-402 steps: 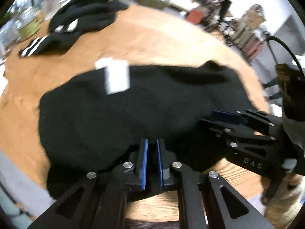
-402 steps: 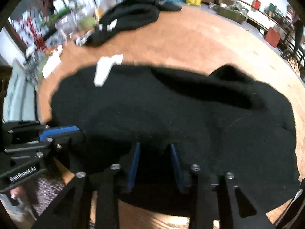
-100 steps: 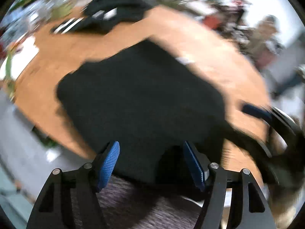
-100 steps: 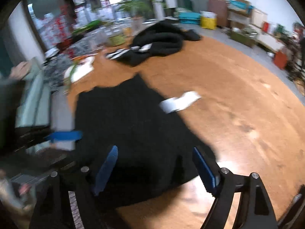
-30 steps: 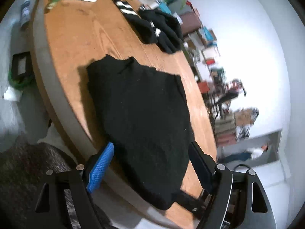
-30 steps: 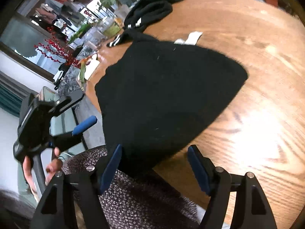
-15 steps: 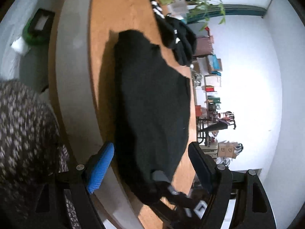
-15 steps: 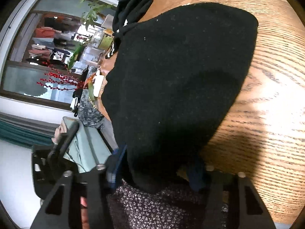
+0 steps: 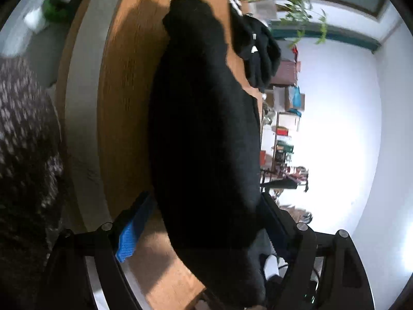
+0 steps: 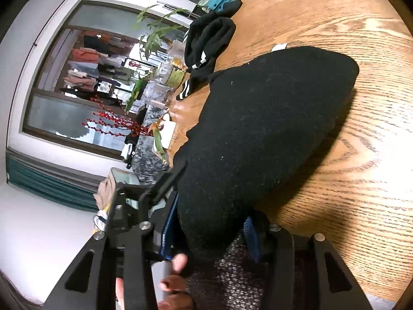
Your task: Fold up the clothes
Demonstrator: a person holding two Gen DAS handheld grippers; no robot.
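Note:
A folded black garment (image 9: 204,129) lies on the round wooden table (image 9: 124,103). My left gripper (image 9: 202,224) stands wide, and the garment's end lies between its blue pads (image 9: 129,232); a gap shows at the left pad. In the right wrist view the same black garment (image 10: 258,129) reaches the table edge. My right gripper (image 10: 210,233) straddles its near fold. Its jaws are closing, and both blue pads (image 10: 169,227) sit against the cloth. The left gripper's black frame (image 10: 155,193) shows beside it, with a hand (image 10: 175,266) below.
A second black garment with white stripes (image 10: 209,41) is heaped at the far side of the table, by jars and plants (image 10: 175,75). A white tag (image 10: 278,47) lies behind the folded garment. The person's speckled clothing (image 10: 232,279) is at the table edge.
Both views have rolled sideways. The right jaws have narrowed onto the garment's near fold. The left gripper has come down and closer, so the garment's end now sits between its pads.

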